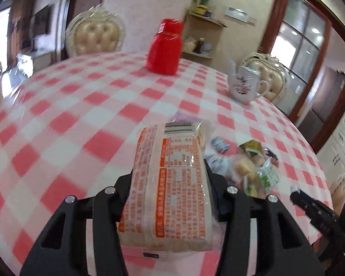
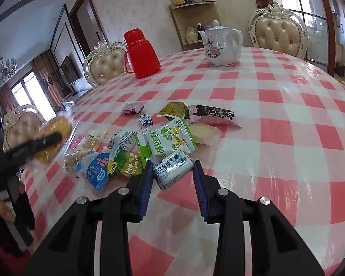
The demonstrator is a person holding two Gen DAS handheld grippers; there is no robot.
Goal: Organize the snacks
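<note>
- The left gripper (image 1: 170, 179) is clamped on a long, clear-wrapped snack pack (image 1: 170, 179) printed with orange text; the pack runs lengthwise between the black fingers and is held above the table (image 1: 57, 115).
- In the right wrist view the same gripper appears at the left edge, blurred, with round golden biscuits showing through the wrapper in its grip.
- The right gripper (image 2: 173, 174) stands with its blue-padded jaws apart; a small white-and-blue packet (image 2: 172, 170) lies on the cloth between the fingertips, and whether the pads touch it cannot be told.
- Just beyond that packet lies the loose pile of snacks (image 2: 149, 142): a green-and-white sachet (image 2: 170, 140), a green garlic-flavoured bag (image 2: 126, 163), a blue-and-pink pouch (image 2: 97, 169) and clear-wrapped pale biscuits (image 2: 204, 132).
- At the far side of the pile sit a pink-and-black packet (image 2: 214, 115), an olive-green packet (image 2: 174, 109) and a small mauve one (image 2: 132, 108), the last lying a little apart.
- All rest on a round table under a pink-and-white checked cloth with a glossy cover.
- Farther back stand a red flask (image 2: 139, 53) and a white flowered teapot (image 2: 220, 46), well apart from the snacks.
- Cream tufted chairs (image 2: 278, 30) ring the table.
</note>
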